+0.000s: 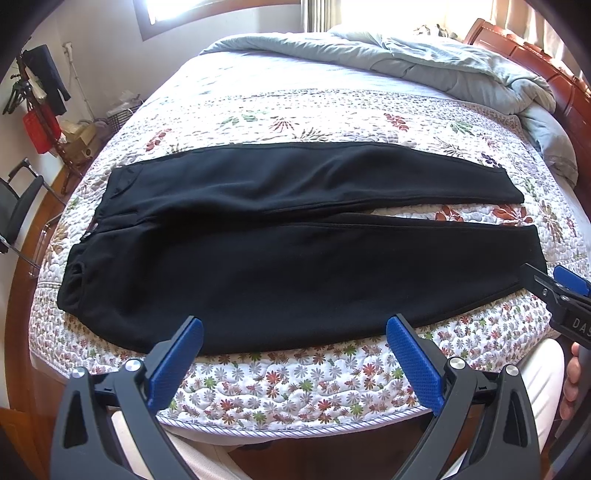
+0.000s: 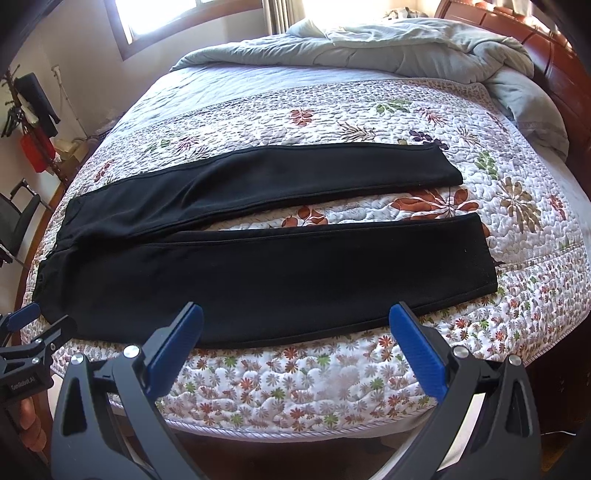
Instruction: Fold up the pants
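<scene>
Lying flat across a floral quilted bedspread (image 1: pixel 295 384), the black pants (image 1: pixel 258 266) are the thing everything else here is placed against. Their waistband sits at the left end and the two legs run out to the right, parted by a narrow wedge of bedspread that widens toward the cuffs. The nearer leg lies close to the bedspread's front edge, and its lower hem curves along that edge.

Just in front of the pants, over the flowered border, the left gripper (image 1: pixel 295 350) hovers with its jaws spread wide apart and nothing between them; its blue fingertips (image 1: pixel 184 354) reach the near hem of the pants, but whether they touch the cloth I cannot tell. The right gripper (image 2: pixel 295 350) hangs the same way in front of the nearer leg, jaws wide apart and empty. In the left wrist view it shows at the right, just beyond the near cuff.

Behind the pants, at the far end of the bed, a grey-green duvet (image 2: pixel 388 48) lies rumpled against a reddish wooden headboard (image 2: pixel 535 40). Left of the waistband, beyond the bed, stand a black chair (image 1: pixel 18 206) and a coat stand hung with dark clothes and a red bag (image 1: pixel 40 125). A window (image 2: pixel 166 18) glows behind the duvet.
</scene>
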The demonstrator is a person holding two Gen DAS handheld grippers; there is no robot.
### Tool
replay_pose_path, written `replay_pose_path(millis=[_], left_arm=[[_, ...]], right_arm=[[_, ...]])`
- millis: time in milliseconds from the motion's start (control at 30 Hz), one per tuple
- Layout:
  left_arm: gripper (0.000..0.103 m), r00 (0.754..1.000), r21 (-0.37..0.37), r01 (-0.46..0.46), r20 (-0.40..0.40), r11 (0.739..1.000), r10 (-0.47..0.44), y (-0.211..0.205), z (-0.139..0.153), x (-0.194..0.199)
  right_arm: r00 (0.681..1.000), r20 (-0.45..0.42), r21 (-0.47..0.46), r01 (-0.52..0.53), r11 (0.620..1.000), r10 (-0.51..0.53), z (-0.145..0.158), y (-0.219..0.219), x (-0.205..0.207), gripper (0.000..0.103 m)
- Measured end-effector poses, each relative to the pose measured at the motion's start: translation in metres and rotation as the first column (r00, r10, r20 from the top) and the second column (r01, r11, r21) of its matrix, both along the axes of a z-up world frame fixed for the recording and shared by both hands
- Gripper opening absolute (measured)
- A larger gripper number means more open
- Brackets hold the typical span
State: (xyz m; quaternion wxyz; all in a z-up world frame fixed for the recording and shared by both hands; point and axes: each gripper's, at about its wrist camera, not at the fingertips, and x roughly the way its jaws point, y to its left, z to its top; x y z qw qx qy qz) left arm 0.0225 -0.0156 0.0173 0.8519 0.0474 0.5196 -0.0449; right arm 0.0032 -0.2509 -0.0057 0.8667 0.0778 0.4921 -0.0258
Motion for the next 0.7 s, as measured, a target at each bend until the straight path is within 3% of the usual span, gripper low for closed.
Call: replay_pose_path(millis=[433,700], left_arm=[[0.099,1.000,0.002,-0.005,-0.003,1.000,0.005,-0.0001,-0.0027,0.0007],[0.099,1.000,0.005,-0.005,0.000,1.000,0.005,0.0001,-0.0018,0.0005]], right_arm=[[1.000,-0.016,-0.009,-0.008,1.000,0.008,-0.0012,0.0018,0.0020,0.100],[0.999,-0.022,0.037,-0.022,0.999,0.023,-0.0022,0.0010,0.0030,0.100]])
